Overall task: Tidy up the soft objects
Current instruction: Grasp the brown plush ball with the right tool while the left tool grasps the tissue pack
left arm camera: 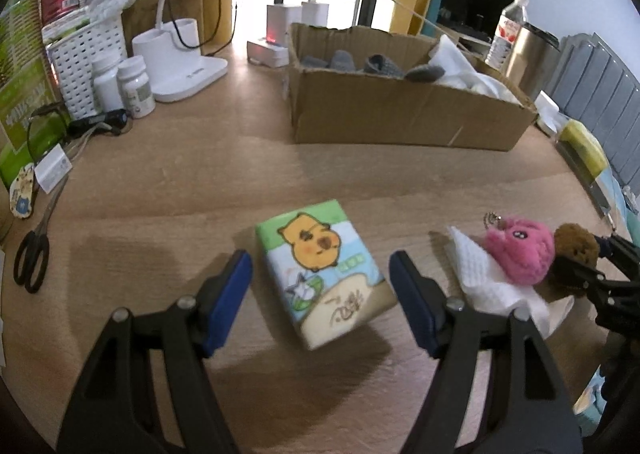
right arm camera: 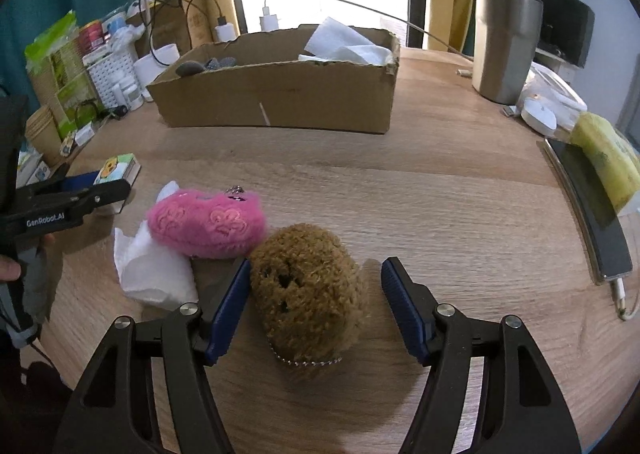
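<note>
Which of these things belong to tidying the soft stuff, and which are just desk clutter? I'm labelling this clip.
Job in hand:
- tissue pack, between the left gripper pads
- brown plush, between the right gripper pads
- pink plush
- crumpled tissue
- cardboard box

Lying about:
- scissors
- pill bottles
- steel tumbler
- phone

Pink plush [right arm camera: 208,224], brown plush [right arm camera: 308,290], green-blue cartoon tissue pack [left arm camera: 324,274].
</note>
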Demonstrator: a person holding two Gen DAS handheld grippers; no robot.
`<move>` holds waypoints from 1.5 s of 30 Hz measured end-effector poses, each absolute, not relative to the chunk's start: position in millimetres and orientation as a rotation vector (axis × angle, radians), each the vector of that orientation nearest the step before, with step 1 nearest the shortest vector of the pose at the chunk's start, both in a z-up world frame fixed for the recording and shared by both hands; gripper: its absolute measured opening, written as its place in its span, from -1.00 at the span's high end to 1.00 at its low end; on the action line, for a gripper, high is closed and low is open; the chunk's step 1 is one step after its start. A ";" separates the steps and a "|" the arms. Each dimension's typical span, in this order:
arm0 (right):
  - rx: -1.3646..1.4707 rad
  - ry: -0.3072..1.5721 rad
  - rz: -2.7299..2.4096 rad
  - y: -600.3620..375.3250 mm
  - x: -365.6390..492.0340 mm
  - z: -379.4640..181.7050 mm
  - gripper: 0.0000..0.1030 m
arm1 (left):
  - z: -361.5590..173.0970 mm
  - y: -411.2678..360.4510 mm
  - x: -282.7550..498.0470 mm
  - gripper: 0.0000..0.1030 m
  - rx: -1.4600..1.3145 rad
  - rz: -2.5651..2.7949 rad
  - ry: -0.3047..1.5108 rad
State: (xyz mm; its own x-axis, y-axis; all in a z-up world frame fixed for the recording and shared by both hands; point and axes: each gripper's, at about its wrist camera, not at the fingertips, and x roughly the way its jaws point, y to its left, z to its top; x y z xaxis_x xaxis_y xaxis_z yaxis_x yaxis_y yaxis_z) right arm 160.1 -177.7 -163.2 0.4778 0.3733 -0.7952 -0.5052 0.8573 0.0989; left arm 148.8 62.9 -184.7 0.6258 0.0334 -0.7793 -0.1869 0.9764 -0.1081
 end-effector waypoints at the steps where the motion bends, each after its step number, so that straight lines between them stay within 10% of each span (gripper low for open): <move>1: -0.158 0.926 0.546 -177.4 159.3 -162.9 -0.18 | -184.8 62.4 148.9 -0.41 -0.180 0.128 0.885; 12: -0.172 0.913 0.566 -175.6 157.0 -158.3 0.24 | -183.0 56.6 150.0 -0.12 -0.166 0.067 0.873; 45: -0.126 0.792 0.571 -194.2 201.6 -112.4 0.26 | -117.7 9.0 174.3 -0.12 -0.110 -0.072 0.772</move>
